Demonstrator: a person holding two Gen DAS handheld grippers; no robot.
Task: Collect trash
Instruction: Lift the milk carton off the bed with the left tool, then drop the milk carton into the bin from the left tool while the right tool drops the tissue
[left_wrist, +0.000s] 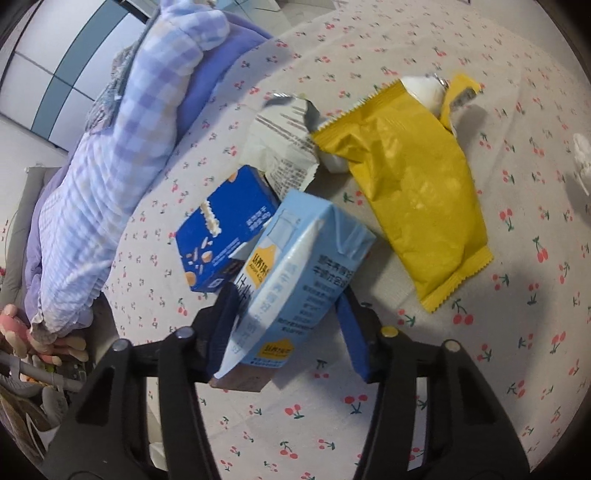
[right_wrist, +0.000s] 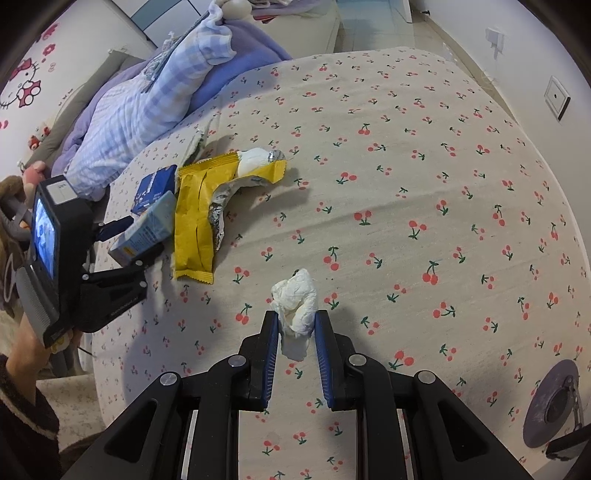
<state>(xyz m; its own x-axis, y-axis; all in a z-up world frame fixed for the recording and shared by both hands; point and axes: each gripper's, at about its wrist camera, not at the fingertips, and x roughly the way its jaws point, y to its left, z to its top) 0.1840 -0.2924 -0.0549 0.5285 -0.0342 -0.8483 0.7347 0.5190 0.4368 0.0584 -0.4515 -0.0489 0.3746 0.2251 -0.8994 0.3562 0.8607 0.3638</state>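
Note:
My left gripper (left_wrist: 288, 295) is shut on a light blue milk carton (left_wrist: 295, 280), held tilted above the cherry-print bed sheet (left_wrist: 443, 369); it also shows in the right wrist view (right_wrist: 146, 230). Behind it lie a dark blue carton (left_wrist: 225, 236), a white torn wrapper (left_wrist: 284, 151), and a yellow snack bag (left_wrist: 413, 192) with a white crumpled tissue (left_wrist: 424, 90) at its top. My right gripper (right_wrist: 295, 317) is shut on a crumpled white tissue (right_wrist: 297, 302) over the sheet.
A lilac checked quilt (left_wrist: 122, 166) is piled along the left of the bed, also in the right wrist view (right_wrist: 147, 107). Another white tissue (left_wrist: 583, 162) lies at the far right. A grey round object (right_wrist: 554, 402) sits at the lower right by the bed.

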